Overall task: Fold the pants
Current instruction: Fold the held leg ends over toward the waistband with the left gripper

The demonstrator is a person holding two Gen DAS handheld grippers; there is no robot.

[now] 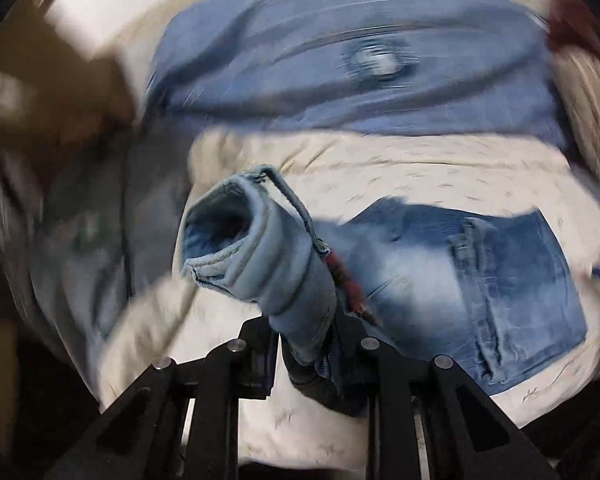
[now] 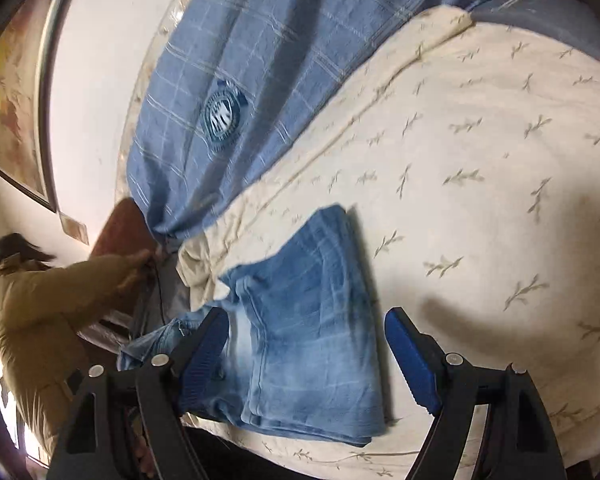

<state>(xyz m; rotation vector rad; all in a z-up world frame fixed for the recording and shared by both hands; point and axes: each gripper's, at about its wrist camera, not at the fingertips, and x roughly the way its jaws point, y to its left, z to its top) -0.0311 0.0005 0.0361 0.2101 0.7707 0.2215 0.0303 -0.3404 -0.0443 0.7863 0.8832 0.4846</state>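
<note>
**A:** Denim is bunched in your left tool (image 1: 308, 344): its jaws are clamped on a rolled leg end of the jeans (image 1: 440, 280), and the hem cuff (image 1: 220, 236) stands up toward the camera like an open tube, with a frayed cord hanging off one side.

**B:** And my right tool (image 2: 306, 354)?

**A:** Its jaws gape wide and hold nothing. The blue ribbed pads (image 2: 412, 356) hover on either side of the near part of the jeans, which lie partly folded on the bed (image 2: 480, 200).

**B:** How do I finish this fold cleanly?

**A:** As I judge it, carry the gripped leg over the folded stack without dragging it, and line the hem up with the far edge. Use the free right tool to pin the stack so the layers don't slide. The denim looks thick and stiff, faded pale at the middle and darker at the edges, so it should hold a crease.

**B:** Anything nearby to avoid?

**A:** A blue checked blanket (image 2: 260, 60) with a round badge lies at the far left, and the cream bedcover with its leaf sprigs is soft and wrinkles easily. A person in a tan jacket (image 2: 32, 312) stands beyond the left edge.
</note>
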